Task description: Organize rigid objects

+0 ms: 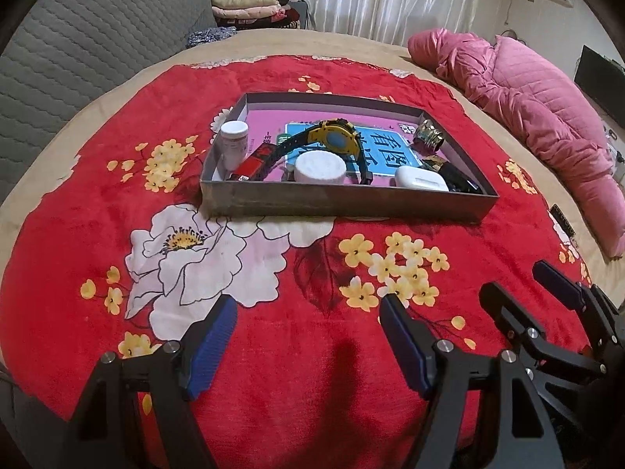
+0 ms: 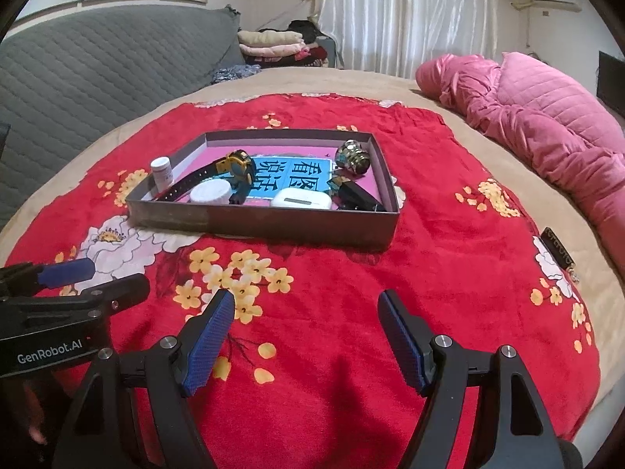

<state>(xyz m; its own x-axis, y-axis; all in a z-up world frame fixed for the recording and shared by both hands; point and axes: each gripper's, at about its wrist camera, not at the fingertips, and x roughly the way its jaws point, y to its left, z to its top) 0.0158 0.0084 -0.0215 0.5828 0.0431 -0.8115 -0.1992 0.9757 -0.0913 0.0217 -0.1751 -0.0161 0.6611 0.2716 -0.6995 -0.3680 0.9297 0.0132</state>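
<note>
The grey tray (image 1: 343, 199) holding a yellow watch (image 1: 332, 138), white jar (image 1: 320, 168), earbud case (image 2: 300, 199) and pill bottle (image 1: 233, 144) sits mid-blanket; left gripper (image 1: 308, 336) and right gripper (image 2: 306, 328) hover side by side before it, jaws apart, empty, over the red floral blanket (image 2: 449, 234) beside a pink quilt (image 2: 547, 125)

Red floral blanket (image 1: 297, 258); grey tray (image 1: 343, 199); yellow watch (image 1: 336, 138).
</note>
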